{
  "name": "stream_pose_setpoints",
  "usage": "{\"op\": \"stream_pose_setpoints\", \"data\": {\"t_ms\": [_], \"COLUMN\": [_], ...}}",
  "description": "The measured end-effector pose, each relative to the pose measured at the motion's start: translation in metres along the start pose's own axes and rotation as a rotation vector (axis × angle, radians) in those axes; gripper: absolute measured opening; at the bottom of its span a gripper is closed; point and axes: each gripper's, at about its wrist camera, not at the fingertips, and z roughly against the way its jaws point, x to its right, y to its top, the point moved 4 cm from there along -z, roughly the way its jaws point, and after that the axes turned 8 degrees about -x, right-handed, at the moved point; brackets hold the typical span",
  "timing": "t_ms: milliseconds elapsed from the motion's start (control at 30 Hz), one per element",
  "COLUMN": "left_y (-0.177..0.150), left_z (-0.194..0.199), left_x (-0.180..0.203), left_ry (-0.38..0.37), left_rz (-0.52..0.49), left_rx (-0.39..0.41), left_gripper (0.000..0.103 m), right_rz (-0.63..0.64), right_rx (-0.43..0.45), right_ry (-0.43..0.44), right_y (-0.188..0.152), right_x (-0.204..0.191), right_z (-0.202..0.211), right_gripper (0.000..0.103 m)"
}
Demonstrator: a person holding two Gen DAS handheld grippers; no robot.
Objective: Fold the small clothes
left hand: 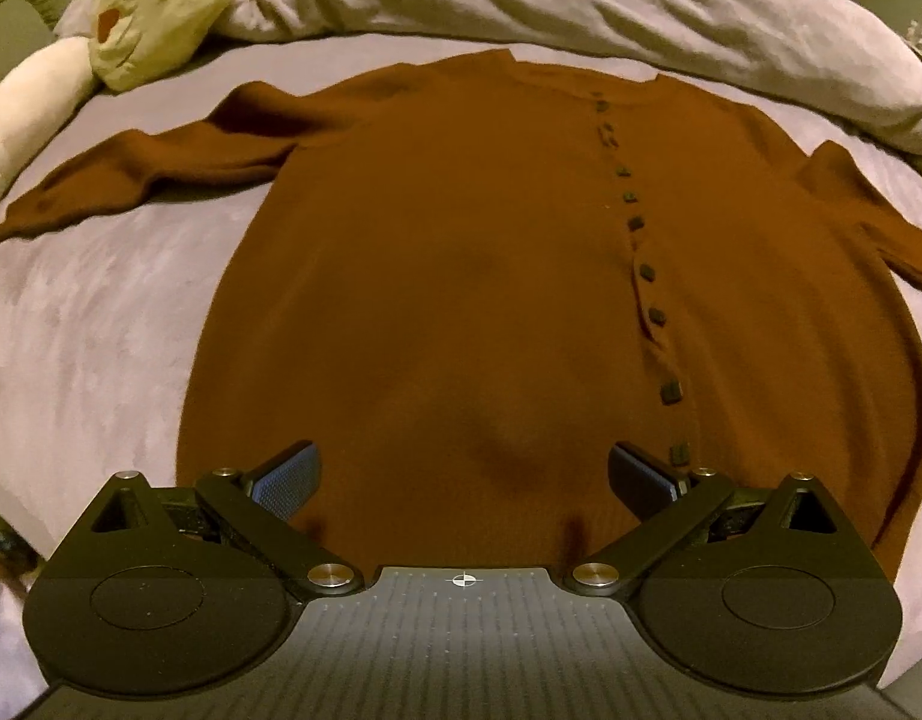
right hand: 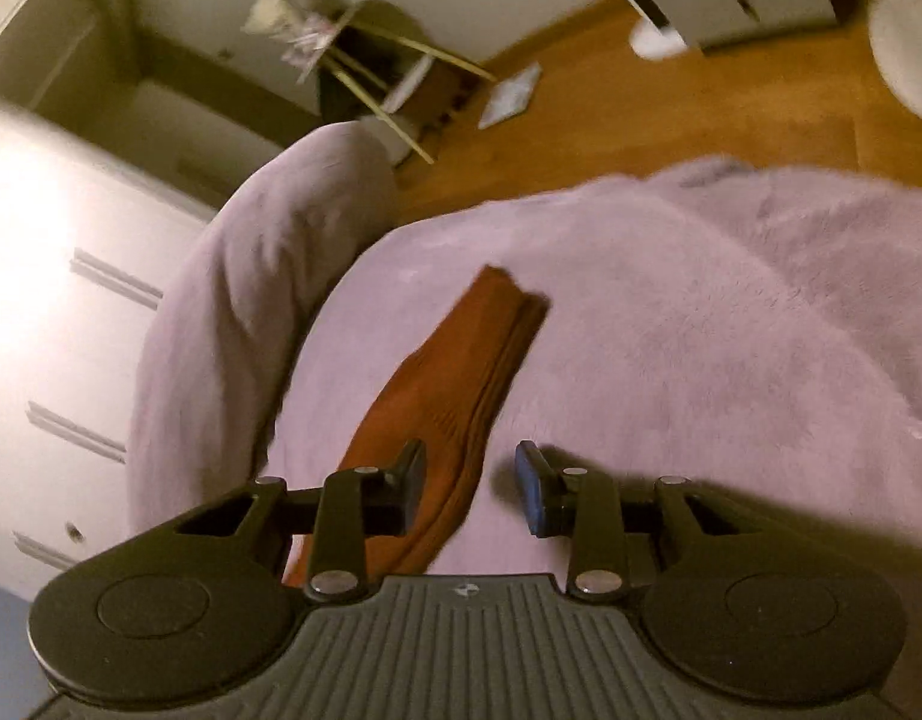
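Note:
A brown buttoned cardigan (left hand: 449, 276) lies flat on the lilac bed cover (left hand: 89, 324), sleeves spread, with a row of dark buttons (left hand: 644, 273) down its right half. My left gripper (left hand: 461, 480) is open wide and empty, just above the cardigan's hem. In the right wrist view one brown sleeve (right hand: 461, 372) lies on the cover, cuff pointing away. My right gripper (right hand: 470, 495) is open around the sleeve's near part, with the left finger (right hand: 410, 492) over the fabric and the right finger (right hand: 536, 498) over the cover.
A cream plush toy (left hand: 161, 6) lies at the bed's far left. A bunched grey duvet (left hand: 581, 12) runs along the far edge. Beside the bed are white drawers (right hand: 59, 312), a wooden floor (right hand: 641, 114) and clutter (right hand: 401, 78).

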Motion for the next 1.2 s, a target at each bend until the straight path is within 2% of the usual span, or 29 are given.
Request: {"op": "stream_pose_setpoints", "data": {"t_ms": [200,233,333,400,467,533,633,733,800,833,867,933,1000,1067,1200], "left_y": [0.008,0.008,0.01,0.011,0.015,0.021,0.032,0.046,0.057,0.06,0.064,0.075,0.089,0.105,0.13], "left_z": [-0.003,-0.003,-0.003,-0.004,-0.004,-0.003,0.001,0.008,0.012,0.013,0.014,0.013,0.007,-0.005,-0.04], "left_x": [0.003,0.002,-0.005,-0.009,-0.015,-0.021,-0.026,-0.026,-0.02,-0.016,-0.011,0.003,0.02,0.041,0.081], "left_ry": [-0.012,-0.02,-0.035,-0.039,-0.047,-0.062,-0.099,-0.147,-0.188,-0.205,-0.224,-0.27,-0.333,-0.413,-0.584], "left_rz": [-0.001,0.006,0.022,0.029,0.043,0.066,0.095,0.101,0.085,0.073,0.055,0.011,-0.026,-0.037,0.042], "left_rx": [0.003,0.004,0.008,0.013,0.021,0.039,0.065,0.107,0.13,0.131,0.134,0.141,0.138,0.116,0.003], "left_gripper": [0.103,0.103,0.103,0.103,0.103,0.103,0.103,0.103,0.103,0.103,0.103,0.103,0.103,0.103,0.103], "right_rz": [-0.06,-0.052,0.028,0.122,0.27,0.425,0.639,0.848,0.954,0.997,1.028,1.035,0.999,0.929,0.85], "right_rx": [0.035,0.035,0.029,0.054,0.099,0.116,0.081,-0.047,-0.162,-0.214,-0.255,-0.285,-0.306,-0.354,-0.399], "right_ry": [0.006,-0.001,-0.049,-0.098,-0.092,-0.028,0.138,0.297,0.364,0.371,0.36,0.304,0.226,0.183,0.121], "right_y": [0.015,0.02,0.025,0.021,0.009,-0.019,-0.085,-0.178,-0.245,-0.271,-0.294,-0.32,-0.326,-0.324,-0.31], "right_x": [-0.003,-0.004,-0.018,-0.035,-0.069,-0.116,-0.186,-0.237,-0.251,-0.251,-0.248,-0.232,-0.211,-0.186,-0.143], "right_z": [-0.028,-0.031,-0.042,-0.035,-0.027,-0.017,-0.005,-0.005,-0.013,-0.018,-0.021,-0.027,-0.03,-0.03,-0.025], "right_gripper": [0.029,0.024,0.006,0.005,0.005,0.005,0.005,0.006,0.006,0.009,0.019,0.028,0.028,0.028,0.03]}}
